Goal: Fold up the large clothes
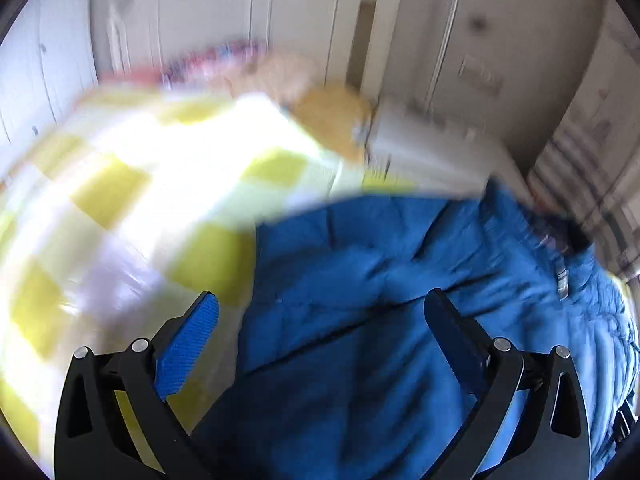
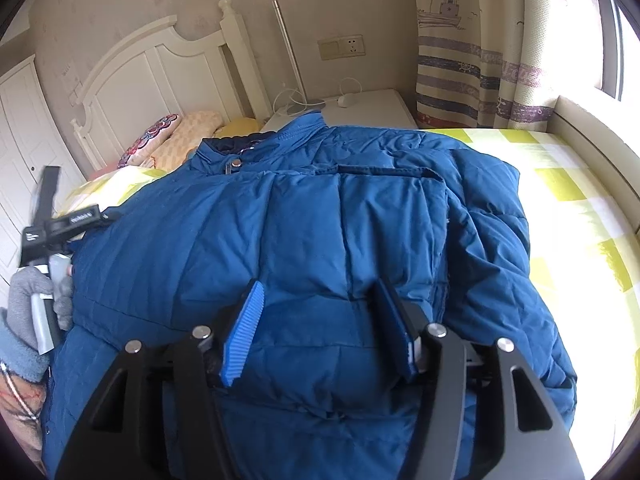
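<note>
Lying spread on the bed: a blue padded jacket, both claws open above it

Left wrist view, badly blurred: the left claw (image 1: 320, 320) stands wide open with nothing between its blue pads; beneath it lies the blue jacket (image 1: 380, 280), and to the left the yellow-and-white checked bedsheet (image 1: 120, 184); pillows (image 1: 328, 116) sit blurred by the white wardrobe doors (image 1: 200, 12). Right wrist view, sharp: the right claw (image 2: 320, 320) is parted over the jacket (image 2: 300, 220), its pads apart from each other and clamping no fold, though whether they brush the cloth is unclear. The jacket lies front up, collar (image 2: 256, 140) toward the white headboard (image 2: 152, 80), sleeve draped at the right over the checked sheet (image 2: 580, 208). A gloved hand (image 2: 36, 304) holds the other claw's handle at the left edge. A white nightstand (image 2: 372, 108) carries a lamp and cable
</note>
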{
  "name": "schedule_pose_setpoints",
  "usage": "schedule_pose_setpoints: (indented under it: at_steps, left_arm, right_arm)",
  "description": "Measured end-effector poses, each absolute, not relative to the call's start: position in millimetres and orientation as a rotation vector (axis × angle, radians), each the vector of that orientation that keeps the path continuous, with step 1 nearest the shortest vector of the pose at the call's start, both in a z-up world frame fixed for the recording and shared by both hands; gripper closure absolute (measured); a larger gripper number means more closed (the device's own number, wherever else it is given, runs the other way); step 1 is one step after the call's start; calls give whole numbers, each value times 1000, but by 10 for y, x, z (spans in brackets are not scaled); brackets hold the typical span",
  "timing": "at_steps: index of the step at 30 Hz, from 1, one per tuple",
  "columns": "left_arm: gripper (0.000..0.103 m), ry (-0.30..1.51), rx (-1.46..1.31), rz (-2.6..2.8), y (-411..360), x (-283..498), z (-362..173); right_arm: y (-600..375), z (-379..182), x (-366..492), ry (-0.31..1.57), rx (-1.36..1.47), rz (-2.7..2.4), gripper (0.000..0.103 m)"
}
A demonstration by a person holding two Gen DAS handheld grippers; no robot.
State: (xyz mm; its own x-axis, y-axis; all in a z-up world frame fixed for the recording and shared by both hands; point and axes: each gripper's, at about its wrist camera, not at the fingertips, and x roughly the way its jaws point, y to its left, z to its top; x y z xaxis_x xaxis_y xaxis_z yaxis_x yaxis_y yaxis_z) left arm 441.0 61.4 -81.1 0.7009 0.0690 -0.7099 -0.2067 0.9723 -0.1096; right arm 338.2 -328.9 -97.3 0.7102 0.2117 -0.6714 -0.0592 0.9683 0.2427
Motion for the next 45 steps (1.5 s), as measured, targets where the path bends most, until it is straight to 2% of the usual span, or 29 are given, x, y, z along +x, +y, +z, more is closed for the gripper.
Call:
schedule_pose_setpoints:
  at_steps: [4, 6, 10, 16, 22, 26, 30, 32, 36, 38, 40, 42, 45]
  left_arm:
    - [4, 612, -2, 29, -77, 3992, -386]
    - [4, 610, 109, -39, -454, 3943, -374]
    - [4, 776, 279, -98, -963, 4017, -1014]
    - [4, 807, 200, -134, -864, 4037, -1009]
    - [4, 809, 184, -143, -796, 4077, -1036]
    - [4, 811, 171, -152, -764, 4165, -1035]
    - [4, 810, 159, -159, -744, 4163, -1030]
    - [4, 812, 154, -162, -731, 4164, -1028]
    - [4, 814, 153, -162, -730, 4171, -1029]
    - [4, 813, 152, -163, -727, 4173, -1028]
    - [4, 815, 153, -162, -730, 4179, -1028]
    - [4, 813, 151, -163, -730, 4169, -1029]
    - [4, 811, 154, -159, -731, 4167, -1027]
  right_arm:
    - [-3273, -972, 3381, 767, 205, 152, 42]
    - [-3274, -971, 3381, 767, 206, 152, 42]
    - [-3265, -967, 3373, 764, 203, 150, 42]
    - [-3240, -907, 3319, 731, 183, 125, 41]
    - [-3063, -419, 3112, 528, 106, 60, 42]
    - [-2838, -327, 3513, 612, -12, 62, 42]
    - [-2825, -788, 4008, 817, -27, 59, 40]
    - [-2850, -946, 4043, 803, -5, 78, 39]
    - [-2914, -765, 3851, 740, 23, 3, 40]
    - [-2975, -654, 3673, 672, 67, -19, 38]
    - [-3002, -653, 3575, 656, 93, -17, 30]
    - [-2926, -861, 3683, 776, 18, 7, 22]
    - [-2879, -947, 3766, 806, -16, 5, 19]
